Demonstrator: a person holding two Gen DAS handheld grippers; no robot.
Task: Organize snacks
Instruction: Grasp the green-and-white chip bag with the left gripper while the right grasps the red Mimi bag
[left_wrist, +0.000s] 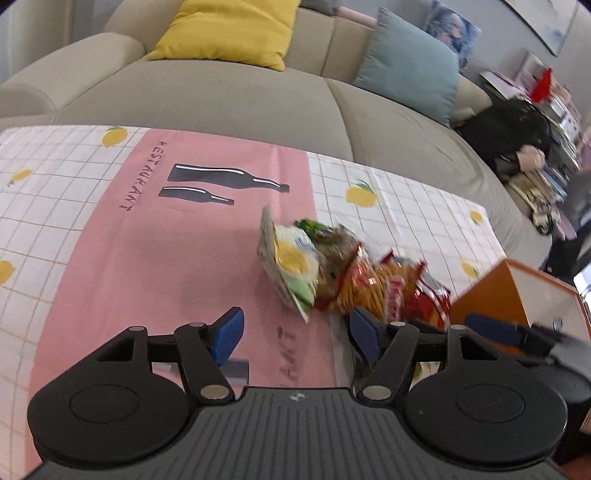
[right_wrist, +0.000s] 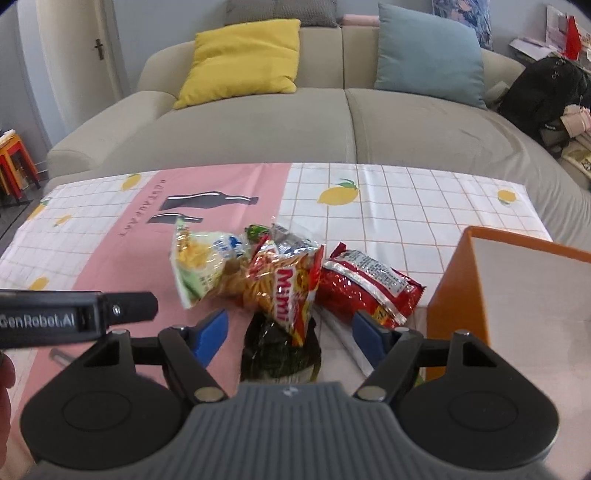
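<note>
Left wrist view: a heap of snack packets (left_wrist: 332, 273) lies on the tabletop (left_wrist: 147, 258), right of centre, with an orange box (left_wrist: 491, 299) just beside it at the right edge. Nothing visible has gone into the box, so by my reading the sorting is barely begun and the whole heap is left to do. The left tongs (left_wrist: 295, 332) stand wide apart, holding nothing; the right blue pad sits close to the red packet's near edge, though contact cannot be told. The right tongs (left_wrist: 517, 334) show blurred at the far right.

Right wrist view: the pale green packet (right_wrist: 199, 269), the Mimi packet (right_wrist: 284, 291), the red packet (right_wrist: 369, 288) and a dark packet (right_wrist: 277, 354) cluster left of the box, whose white inside looks bare. These tongs too are spread wide and empty, the dark packet lying between and below the pads.
</note>
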